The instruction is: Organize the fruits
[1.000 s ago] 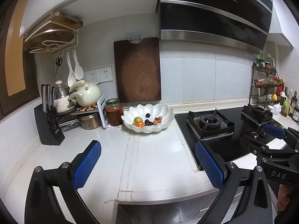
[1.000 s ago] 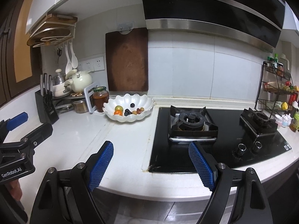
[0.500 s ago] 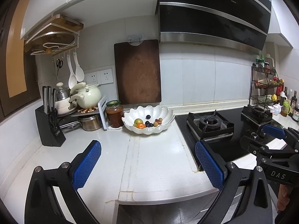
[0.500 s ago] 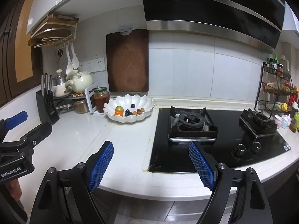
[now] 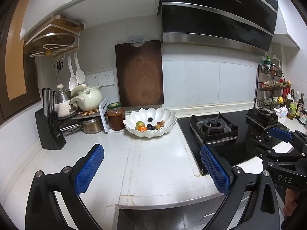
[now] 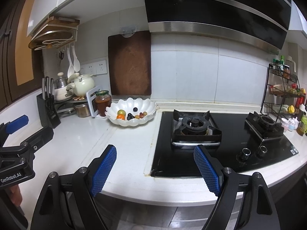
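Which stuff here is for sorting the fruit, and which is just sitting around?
For the job:
- white bowl
- fruits in it
- left gripper, open
- right gripper, open

Just sitting around:
- jar
- knife block
- cutting board
- stove
- teapot
- spice rack

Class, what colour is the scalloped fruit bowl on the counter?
White; the bowl shows best in the right wrist view.

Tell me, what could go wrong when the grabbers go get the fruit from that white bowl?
1. The fruits are small and round, so one might slip from the open right hand-held gripper and roll over the counter.
2. The glass jar stands close beside the white bowl; reaching in from that side could bump it.
3. Pushing the bowl's rim might shove it toward the stove.
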`<state>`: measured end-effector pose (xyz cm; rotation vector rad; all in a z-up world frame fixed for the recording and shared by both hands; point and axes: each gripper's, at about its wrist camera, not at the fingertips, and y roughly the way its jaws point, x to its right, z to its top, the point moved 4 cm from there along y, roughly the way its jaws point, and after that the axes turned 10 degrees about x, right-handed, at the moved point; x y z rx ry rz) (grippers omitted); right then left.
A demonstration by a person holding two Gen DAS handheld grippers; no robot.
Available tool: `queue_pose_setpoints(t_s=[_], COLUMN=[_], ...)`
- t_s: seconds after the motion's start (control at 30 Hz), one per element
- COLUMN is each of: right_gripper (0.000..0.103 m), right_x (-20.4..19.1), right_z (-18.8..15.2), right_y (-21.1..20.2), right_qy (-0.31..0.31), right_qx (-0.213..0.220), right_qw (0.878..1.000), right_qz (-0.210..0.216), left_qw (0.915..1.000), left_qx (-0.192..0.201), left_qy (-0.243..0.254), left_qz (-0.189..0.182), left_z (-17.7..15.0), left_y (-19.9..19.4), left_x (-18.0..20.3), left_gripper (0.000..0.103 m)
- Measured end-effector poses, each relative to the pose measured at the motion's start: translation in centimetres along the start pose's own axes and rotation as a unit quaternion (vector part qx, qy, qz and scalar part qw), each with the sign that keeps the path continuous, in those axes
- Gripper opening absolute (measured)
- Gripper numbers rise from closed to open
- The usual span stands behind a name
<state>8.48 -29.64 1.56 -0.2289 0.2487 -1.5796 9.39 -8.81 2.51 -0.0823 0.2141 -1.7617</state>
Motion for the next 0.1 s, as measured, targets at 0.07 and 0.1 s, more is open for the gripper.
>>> queue_pose_setpoints(t_s=[0.07, 0.1], right_gripper=[0.084, 0.084], right_x=[-0.06, -0.04], right_z=[-0.01, 0.0], right_y=[-0.02, -0.05], right_qy=[0.0, 0.0], right_qx=[0.0, 0.001], right_qw=[1.0, 1.0], right_qz=[-0.002, -0.001], left_qw=[1.0, 1.0], left_qx=[0.001, 0.002], left_qy=[0.0, 0.0], left_qz=[0.002, 0.002], left_z=[0.02, 0.03], left_y=[0.0, -0.01], left_x=[0.0, 0.03], left_gripper=[0.103, 0.103])
